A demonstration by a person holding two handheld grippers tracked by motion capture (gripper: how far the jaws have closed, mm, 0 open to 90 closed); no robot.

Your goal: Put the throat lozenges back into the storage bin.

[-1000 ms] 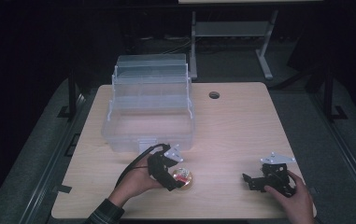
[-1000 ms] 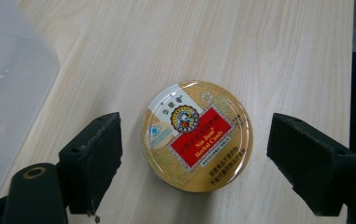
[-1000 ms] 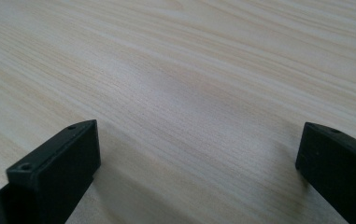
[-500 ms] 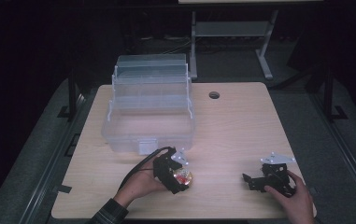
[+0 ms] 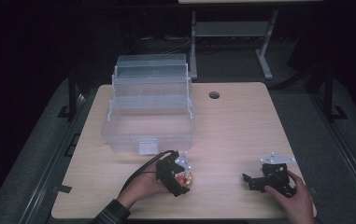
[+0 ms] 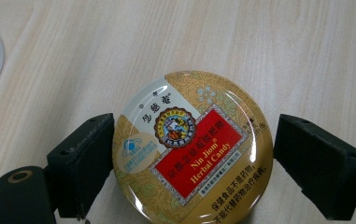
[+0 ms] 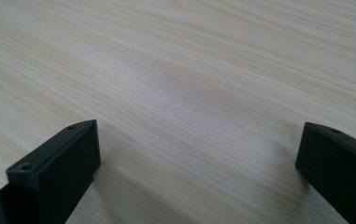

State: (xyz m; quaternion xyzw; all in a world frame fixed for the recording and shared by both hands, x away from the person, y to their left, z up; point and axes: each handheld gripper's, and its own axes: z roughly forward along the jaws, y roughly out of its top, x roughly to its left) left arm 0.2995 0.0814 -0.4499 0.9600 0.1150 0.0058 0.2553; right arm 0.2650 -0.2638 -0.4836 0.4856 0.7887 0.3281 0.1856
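Herbal candy tin (image 6: 192,149) lies on the counter (image 5: 241,126) between the wide left gripper (image 6: 192,163), seemingly for grasping; right gripper (image 7: 199,163) rests wide, empty.

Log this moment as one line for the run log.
left gripper: open around candy tin, one finger touching | right gripper: open, nothing between fingers | clear box: open

The round tin (image 6: 192,149) is looking glossy and smooth, the tabletop (image 7: 203,84) is showing matt pale wood grain, and the box (image 5: 147,116) is looking clear plastic.
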